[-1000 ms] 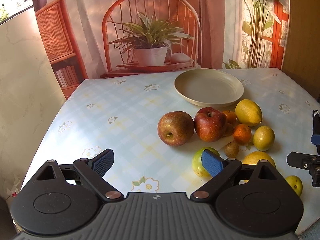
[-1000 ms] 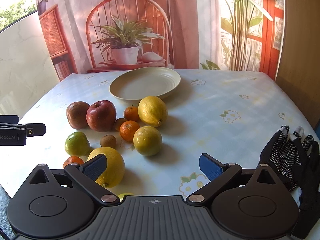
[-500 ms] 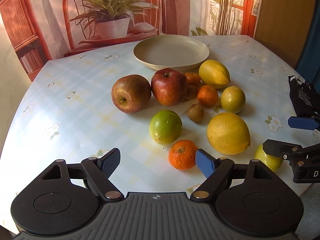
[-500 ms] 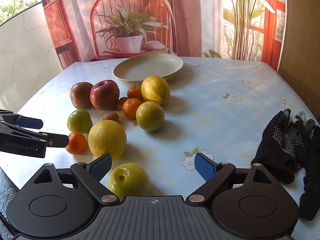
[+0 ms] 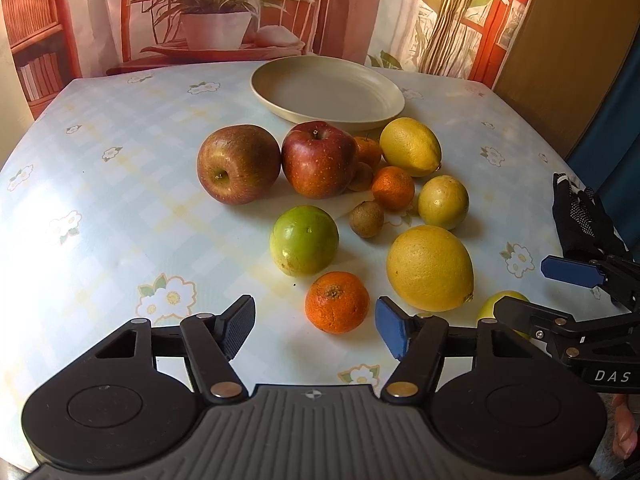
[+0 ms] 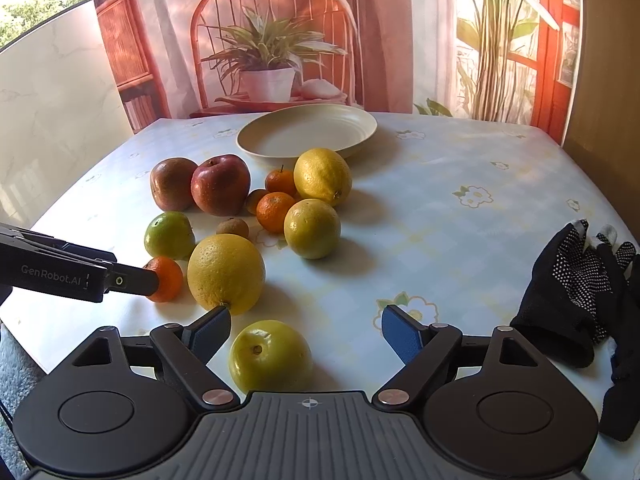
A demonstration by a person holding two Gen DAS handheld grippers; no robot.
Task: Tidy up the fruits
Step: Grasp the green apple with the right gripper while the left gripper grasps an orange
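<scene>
Both tools tilt down, jaws closing, left tool [image 5: 315,322] around tangerine [image 5: 337,302], ungripped

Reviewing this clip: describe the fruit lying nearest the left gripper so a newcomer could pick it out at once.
Start at the cream plate at the table's far side and come down through the fruit cluster to its near edge. There, just ahead of the left gripper, lies a small mandarin. It is deep orange, unlike the green apple and large yellow citrus beside it.
</scene>
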